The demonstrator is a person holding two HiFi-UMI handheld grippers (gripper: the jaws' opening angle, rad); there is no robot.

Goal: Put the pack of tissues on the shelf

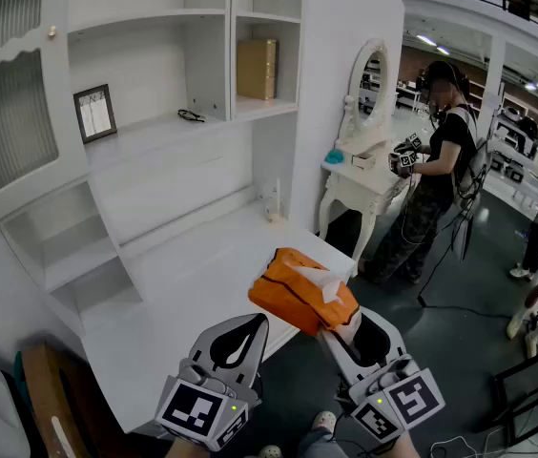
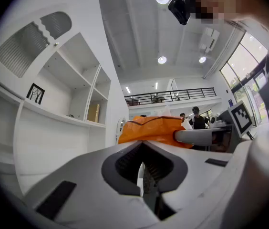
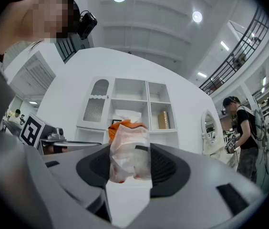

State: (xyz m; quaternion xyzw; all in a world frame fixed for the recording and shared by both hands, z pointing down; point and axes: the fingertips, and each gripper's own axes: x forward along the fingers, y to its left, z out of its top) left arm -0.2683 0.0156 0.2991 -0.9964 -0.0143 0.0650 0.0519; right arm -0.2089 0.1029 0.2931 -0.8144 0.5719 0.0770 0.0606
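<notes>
2 tongs show: the right tongs (image 1: 338,321) clamp the pack of tissues (image 1: 298,289), the left tongs (image 1: 253,324) sit together, empty.

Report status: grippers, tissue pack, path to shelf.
Right gripper shut on tissue pack, over desk edge. Left gripper shut, empty. Shelf ahead, nothing between.

Orange tissue pack (image 1: 300,299); white shelf unit (image 1: 145,127); golden-brown box (image 1: 257,69); black-framed picture (image 1: 94,113); black-and-white square markers on the left gripper (image 1: 255,322).
</notes>
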